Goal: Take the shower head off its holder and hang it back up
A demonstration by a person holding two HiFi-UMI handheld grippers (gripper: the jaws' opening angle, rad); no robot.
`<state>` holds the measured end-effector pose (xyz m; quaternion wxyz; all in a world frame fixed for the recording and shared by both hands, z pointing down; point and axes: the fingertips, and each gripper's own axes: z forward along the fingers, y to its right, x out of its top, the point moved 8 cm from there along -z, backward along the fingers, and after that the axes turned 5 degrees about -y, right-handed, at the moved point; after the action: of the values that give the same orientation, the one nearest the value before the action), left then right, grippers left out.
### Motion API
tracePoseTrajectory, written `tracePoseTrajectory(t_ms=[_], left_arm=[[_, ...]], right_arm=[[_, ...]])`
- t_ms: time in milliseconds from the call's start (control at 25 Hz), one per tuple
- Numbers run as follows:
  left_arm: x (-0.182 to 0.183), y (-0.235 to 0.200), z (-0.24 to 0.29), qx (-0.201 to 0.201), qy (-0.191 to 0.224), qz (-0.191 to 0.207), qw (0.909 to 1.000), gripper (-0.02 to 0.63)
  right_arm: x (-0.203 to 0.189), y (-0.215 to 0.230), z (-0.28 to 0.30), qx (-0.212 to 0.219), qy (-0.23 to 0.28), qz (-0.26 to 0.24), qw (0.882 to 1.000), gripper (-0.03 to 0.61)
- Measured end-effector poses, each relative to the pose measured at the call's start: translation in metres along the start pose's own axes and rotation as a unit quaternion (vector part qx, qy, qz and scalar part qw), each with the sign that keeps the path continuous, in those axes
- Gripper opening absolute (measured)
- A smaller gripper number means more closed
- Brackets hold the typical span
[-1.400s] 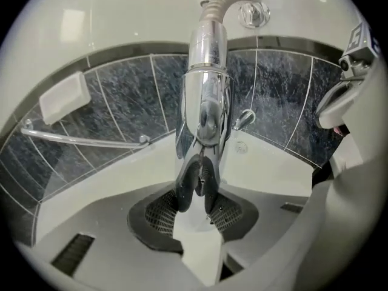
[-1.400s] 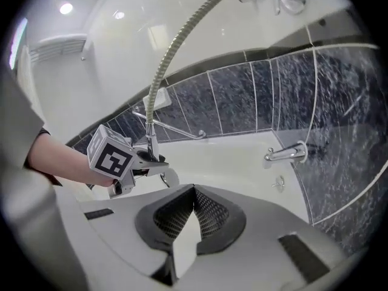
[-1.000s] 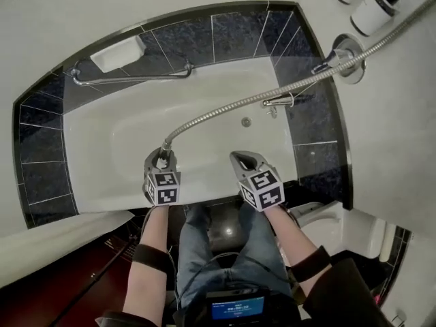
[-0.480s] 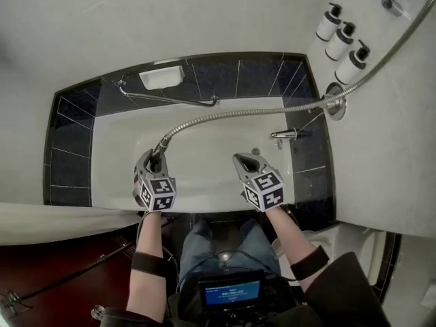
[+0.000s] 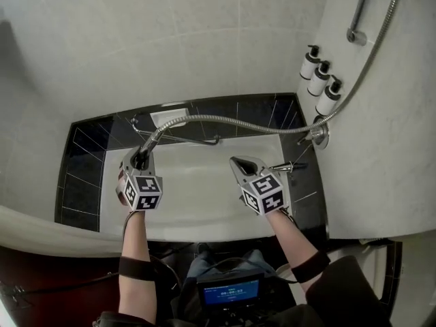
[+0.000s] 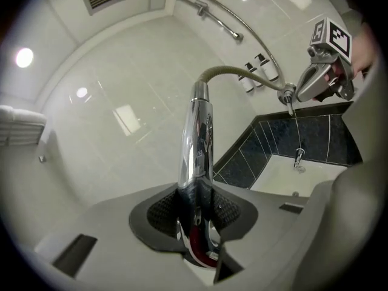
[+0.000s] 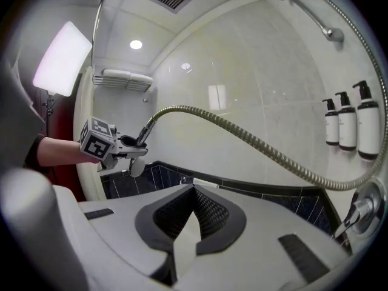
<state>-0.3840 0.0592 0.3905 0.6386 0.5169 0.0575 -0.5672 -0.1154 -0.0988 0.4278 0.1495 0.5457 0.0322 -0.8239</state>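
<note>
two hand-held grippers, one shower head, one hose, three bottles, one bathtub

the left hand-held gripper is closed partway on the shower head, its pads pressed to both sides of the chrome handle, which sticks up out of the jaws over the left end of the bathtub. in the right gripper view the round spray face hangs below that gripper. the ribbed metal hose leaves the top of the handle, arcs across above the far rim of the bathtub and runs to a round wall fitting at the bathtub's right end, then climbs the wall there

the right hand-held gripper is shut tight with nothing between its jaws, held over the right half of the bathtub, well apart from the hose

the three white pump bottles stand in a row on the wall above the bathtub's right end, and higher up the same wall is a chrome rail. a grab bar and a white soap dish sit along the bathtub's far side on the dark tiles; what the dish holds cannot be made out. one tap juts over the bathtub's right end
</note>
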Motion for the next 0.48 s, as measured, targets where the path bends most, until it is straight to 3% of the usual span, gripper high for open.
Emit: tracePoseTrajectory(t_ms=[480], left_arm=[[0.131,-0.075,-0.009,0.049,0.082,0.076,0.9925,0.097]], right_arm=[[0.104,0.032,-0.028,-0.038,0.061,-0.068,0.995,0.023]])
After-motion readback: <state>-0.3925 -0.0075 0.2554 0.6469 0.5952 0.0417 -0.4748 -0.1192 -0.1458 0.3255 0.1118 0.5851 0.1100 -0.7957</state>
